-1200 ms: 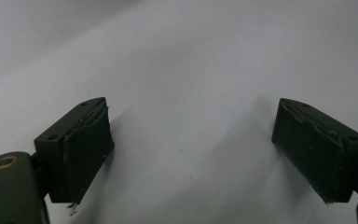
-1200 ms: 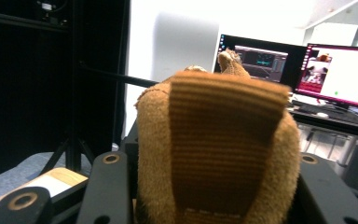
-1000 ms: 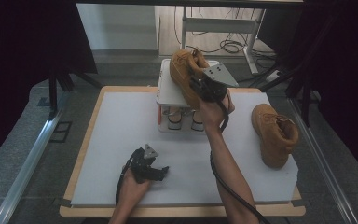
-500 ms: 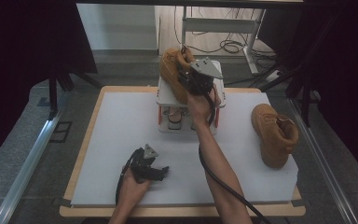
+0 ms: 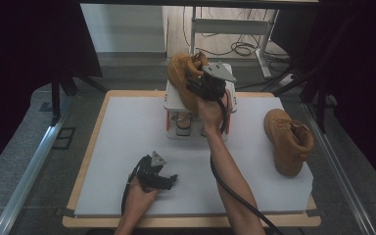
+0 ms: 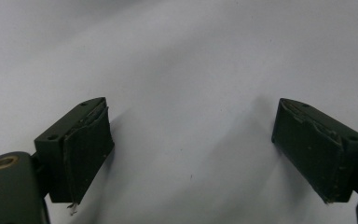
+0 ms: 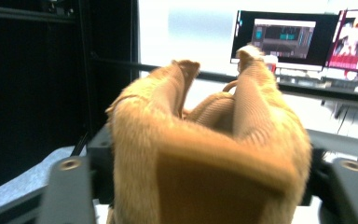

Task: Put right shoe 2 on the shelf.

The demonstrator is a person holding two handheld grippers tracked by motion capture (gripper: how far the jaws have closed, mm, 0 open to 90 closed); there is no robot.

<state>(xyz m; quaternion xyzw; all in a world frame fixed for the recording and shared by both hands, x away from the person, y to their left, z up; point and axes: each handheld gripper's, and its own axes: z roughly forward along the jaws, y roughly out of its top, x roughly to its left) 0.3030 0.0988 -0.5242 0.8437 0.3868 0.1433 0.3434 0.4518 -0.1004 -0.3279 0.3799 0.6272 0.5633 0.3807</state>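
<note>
Nearest the person, the left gripper point(image 5: 164, 179) rests low over the white tabletop point(image 5: 127, 137), near its front edge. In the left gripper view its two black jaws stand wide apart with nothing but bare white surface between them, so this hand is idle.

Farther out, past the middle of the table, the right forearm reaches forward to the small white two-tier rack point(image 5: 174, 104) at the back edge. There the right gripper point(image 5: 196, 81) is clamped on a tan suede ankle boot point(image 5: 181, 81), gripping it at the heel end of the collar. In the right gripper view that boot point(image 7: 205, 154) sits squeezed between the two jaws, its opening and tongue pointing away from the camera. From above, the boot appears to sit on or just above the rack's top shelf; I cannot tell whether the sole touches it.

The relation that counts: the held boot's long axis runs roughly from the gripper away toward the back left, toe farthest from the hand, so any setting down would seem to turn on lining the sole up over the shelf.

The second tan suede ankle boot point(image 5: 288, 141) lies tipped on the tabletop at the right, well apart from the rack, and the right hand is the nearer one to it.

Count: two boots, one rack, two grippers.
</note>
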